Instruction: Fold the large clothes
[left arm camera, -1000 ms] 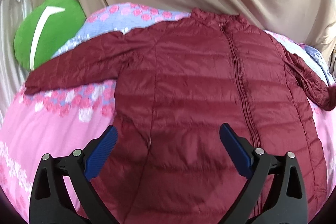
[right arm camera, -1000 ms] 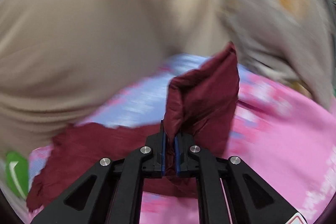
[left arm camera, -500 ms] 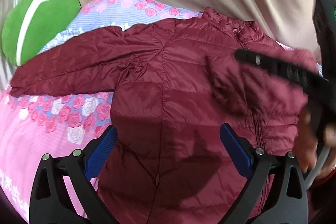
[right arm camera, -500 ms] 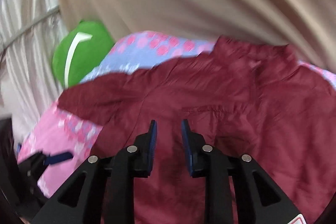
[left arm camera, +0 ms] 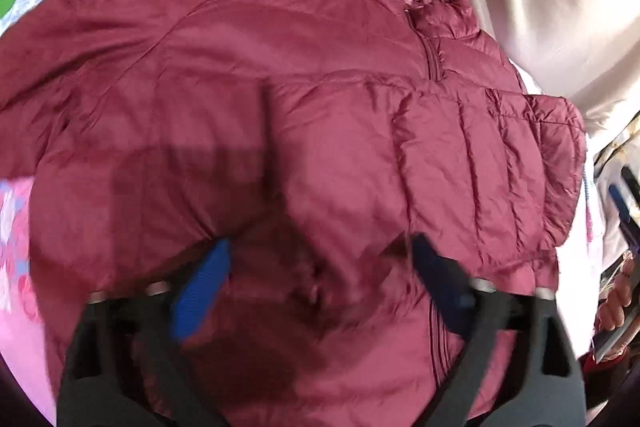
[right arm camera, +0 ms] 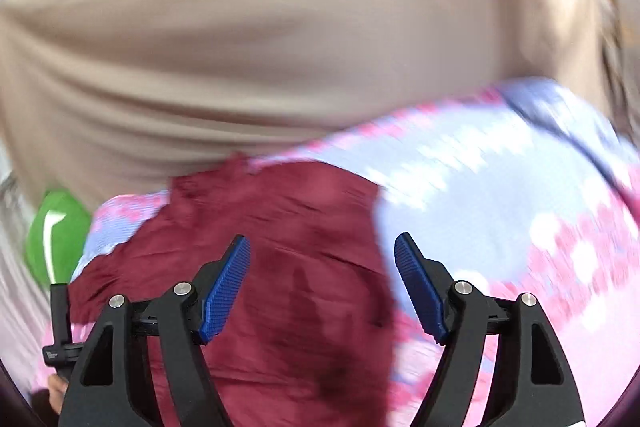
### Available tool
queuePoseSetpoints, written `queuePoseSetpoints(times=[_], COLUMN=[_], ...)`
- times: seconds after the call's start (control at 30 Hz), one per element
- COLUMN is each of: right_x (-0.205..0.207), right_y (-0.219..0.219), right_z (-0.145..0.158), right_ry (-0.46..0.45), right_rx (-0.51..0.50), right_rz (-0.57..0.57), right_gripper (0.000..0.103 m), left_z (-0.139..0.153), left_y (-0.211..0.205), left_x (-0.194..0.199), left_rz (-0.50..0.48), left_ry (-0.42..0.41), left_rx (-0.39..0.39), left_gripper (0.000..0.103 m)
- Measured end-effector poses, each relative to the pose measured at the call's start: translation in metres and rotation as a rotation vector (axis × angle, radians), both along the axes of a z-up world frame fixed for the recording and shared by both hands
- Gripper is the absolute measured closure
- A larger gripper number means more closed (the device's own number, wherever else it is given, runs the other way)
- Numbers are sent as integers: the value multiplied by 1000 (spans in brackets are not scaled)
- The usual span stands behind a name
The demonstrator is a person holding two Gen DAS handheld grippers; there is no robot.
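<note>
Maroon puffer jacket (left arm camera: 320, 115) sprawled on the floral bed (right arm camera: 500, 179) looks light, squishy and slippery, so grab a seam or hem; left hand-held gripper (left arm camera: 320, 267) is closing over a bunched fold, right hand-held gripper (right arm camera: 322, 283) opening, empty.

A beige draped curtain (right arm camera: 280, 47) is walling off the bed's (right arm camera: 500, 187) far side; a green round cushion (right arm camera: 56, 239) is blocking the left corner.
</note>
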State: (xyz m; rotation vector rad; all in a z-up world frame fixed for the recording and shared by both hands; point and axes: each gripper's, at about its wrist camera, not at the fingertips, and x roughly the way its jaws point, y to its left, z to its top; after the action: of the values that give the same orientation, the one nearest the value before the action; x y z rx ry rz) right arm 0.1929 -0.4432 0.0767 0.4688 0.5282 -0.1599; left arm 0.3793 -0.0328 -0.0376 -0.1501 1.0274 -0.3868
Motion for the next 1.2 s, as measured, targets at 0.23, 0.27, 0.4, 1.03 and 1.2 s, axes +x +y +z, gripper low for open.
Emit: queuePoseSetpoints(times=[0.23, 0.27, 0.4, 1.03, 1.2], right_x=[-12, -12, -7, 50, 39], right_y=[-4, 0, 31, 6, 11], right_z=[-44, -48, -66, -86, -88], right_ry=[71, 80, 128, 288, 342], right_rx=[50, 52, -6, -103, -154], right_rz=[39, 67, 164, 81, 72], right_gripper=[35, 36, 37, 98, 95], left_z=[67, 78, 98, 9, 4], left_y=[12, 20, 52, 31, 23], left_x=[14, 16, 34, 61, 59], left_rz=[-3, 22, 133, 44, 44], left_ry=[-197, -239, -306, -121, -143], left_rx=[-27, -18, 40, 47, 86], left_gripper=[101, 101, 101, 100, 100])
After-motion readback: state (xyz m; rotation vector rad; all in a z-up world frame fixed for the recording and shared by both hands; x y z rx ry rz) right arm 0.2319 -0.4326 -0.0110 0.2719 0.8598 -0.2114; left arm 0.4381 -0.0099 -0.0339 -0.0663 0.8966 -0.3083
